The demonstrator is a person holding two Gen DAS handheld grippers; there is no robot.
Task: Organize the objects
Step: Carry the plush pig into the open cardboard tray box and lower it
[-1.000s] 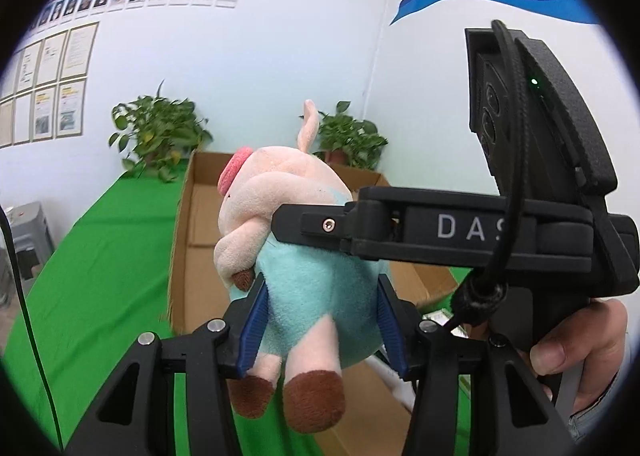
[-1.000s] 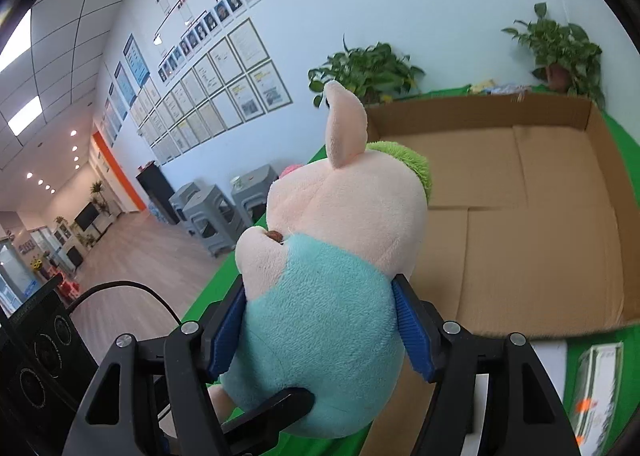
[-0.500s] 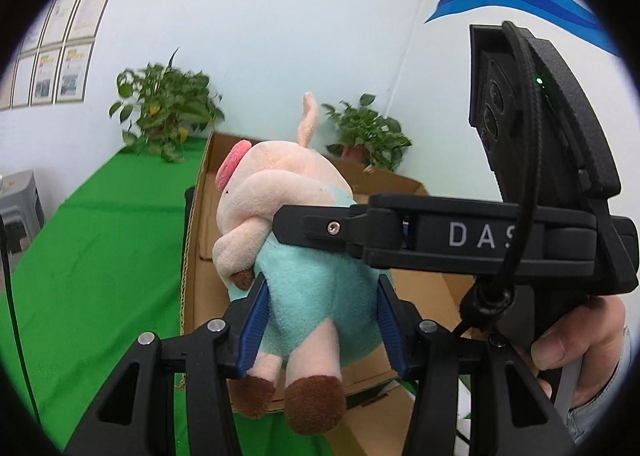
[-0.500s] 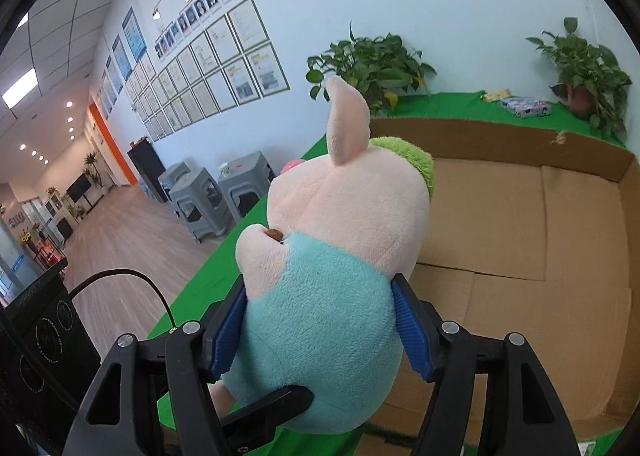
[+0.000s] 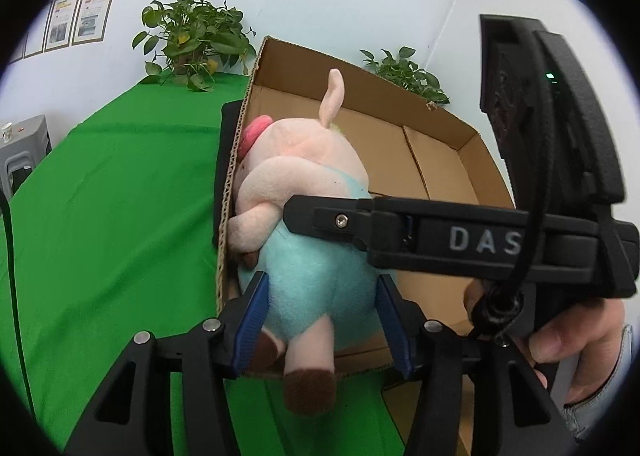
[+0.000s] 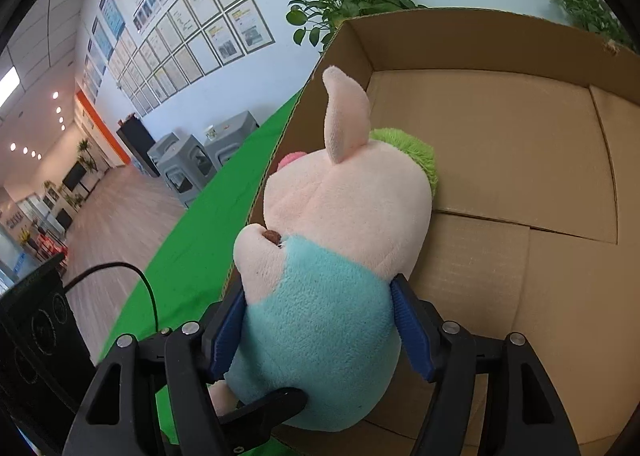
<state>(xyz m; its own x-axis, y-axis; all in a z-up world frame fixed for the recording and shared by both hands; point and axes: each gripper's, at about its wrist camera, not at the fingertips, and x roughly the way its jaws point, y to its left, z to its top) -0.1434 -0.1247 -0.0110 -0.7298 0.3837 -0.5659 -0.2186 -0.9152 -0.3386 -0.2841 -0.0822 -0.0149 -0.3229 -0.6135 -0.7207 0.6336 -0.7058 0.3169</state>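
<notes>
A plush pig (image 5: 304,176) with a pale pink head, teal body and brown hooves hangs low inside the open cardboard box (image 5: 440,160), close to its left wall. My left gripper (image 5: 322,296) has its blue pads pressed on the teal belly, and its jaws are opening. My right gripper (image 6: 320,320) clasps the same teal body of the pig (image 6: 348,200) from the other side, pads still touching, jaws also opening. The right gripper's black finger (image 5: 320,216) crosses in front of the pig. The box floor (image 6: 500,144) is bare cardboard.
The box stands on a green tablecloth (image 5: 100,196). Potted plants (image 5: 192,40) line the wall behind it. Grey stools (image 6: 188,168) stand off the table's left side. A black device with a cable (image 6: 36,328) is near left. A person's hand (image 5: 580,336) holds the right gripper.
Both grippers have sunk and moved forward with the pig, from above the near edge of the box to down inside it by the left wall. The box looms larger.
</notes>
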